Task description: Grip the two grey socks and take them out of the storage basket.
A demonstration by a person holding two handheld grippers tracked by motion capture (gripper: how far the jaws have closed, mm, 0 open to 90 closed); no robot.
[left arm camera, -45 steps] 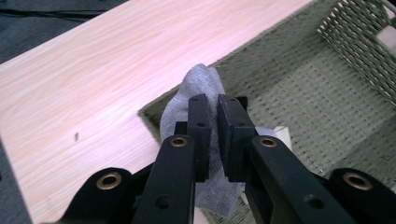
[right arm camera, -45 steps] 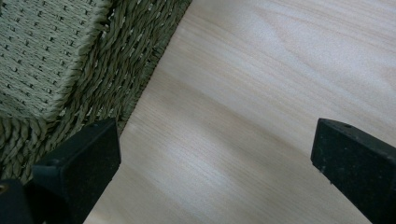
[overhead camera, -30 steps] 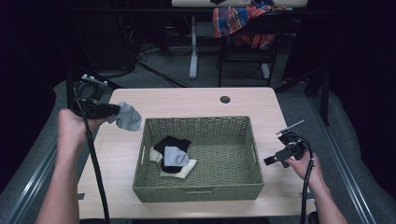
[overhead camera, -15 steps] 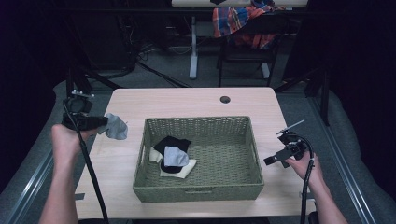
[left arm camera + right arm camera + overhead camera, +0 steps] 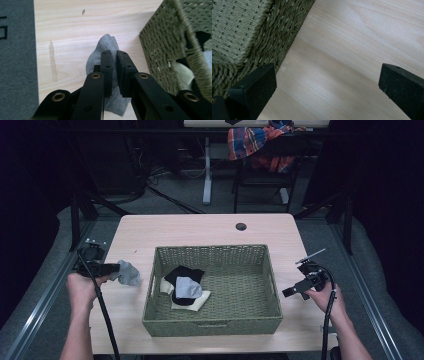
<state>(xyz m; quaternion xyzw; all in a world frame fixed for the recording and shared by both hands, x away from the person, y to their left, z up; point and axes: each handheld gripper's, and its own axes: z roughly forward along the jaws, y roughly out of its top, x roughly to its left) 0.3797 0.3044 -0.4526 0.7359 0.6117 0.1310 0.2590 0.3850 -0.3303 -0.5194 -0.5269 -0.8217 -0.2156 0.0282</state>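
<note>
My left claw (image 5: 116,268) pinches the grey sock (image 5: 129,273) at the left of the high view, low over the bare wood table (image 5: 210,227), just beside the basket's (image 5: 210,326) left wall. The sock's long axis runs away from my jaws, soft knit bunched between them. The basket is stiff woven fibre, with more socks (image 5: 186,287) inside. My right claw (image 5: 296,290) hangs wide open at the right, empty.

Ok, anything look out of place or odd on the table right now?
Nothing damaged or spilled. The one stray item is the grey sock, outside the basket at its left side, pinched in the left claw low over the table. The other socks lie heaped inside. The right claw is open, holding nothing.
</note>
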